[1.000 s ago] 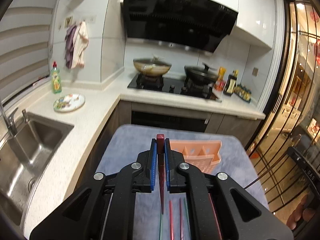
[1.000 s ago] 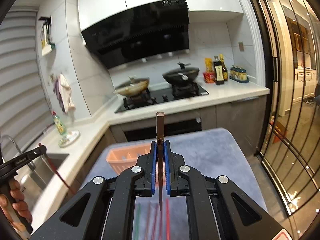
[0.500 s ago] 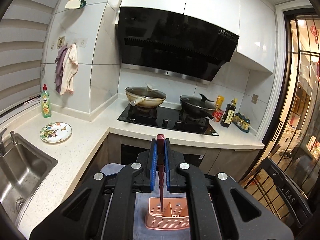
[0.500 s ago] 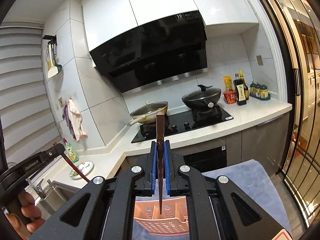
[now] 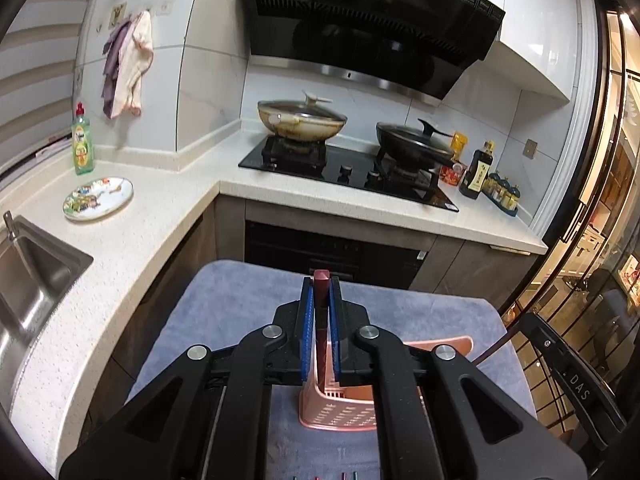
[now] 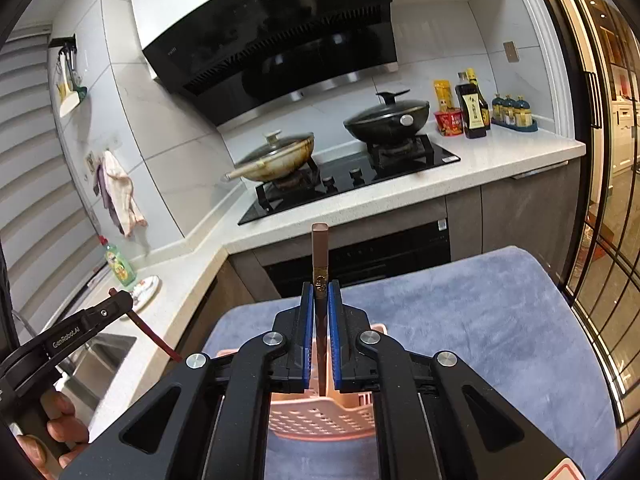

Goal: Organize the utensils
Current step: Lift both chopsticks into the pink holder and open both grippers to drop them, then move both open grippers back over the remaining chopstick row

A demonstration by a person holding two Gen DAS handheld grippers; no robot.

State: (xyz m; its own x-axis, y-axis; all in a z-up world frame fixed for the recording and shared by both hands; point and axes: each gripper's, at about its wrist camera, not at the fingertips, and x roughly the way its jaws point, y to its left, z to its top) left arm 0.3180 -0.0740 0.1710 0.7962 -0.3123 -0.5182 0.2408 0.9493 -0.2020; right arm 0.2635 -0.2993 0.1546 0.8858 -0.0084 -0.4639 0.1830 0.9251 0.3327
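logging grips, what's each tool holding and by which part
Left tool: dark red chopstick, near its thick top end. Right tool: brown chopstick, below its top end.

A basket (image 5: 340, 412) is set on a cloth-covered worktop (image 5: 240, 308), in front of the stove (image 5: 348, 172). Two pans (image 5: 302, 118) are placed on it; a sink (image 5: 28, 276) is seen left.

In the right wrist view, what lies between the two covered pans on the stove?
Only bare black cooktop and its knobs lie between the beige pan and the black pan, as the right wrist view shows.
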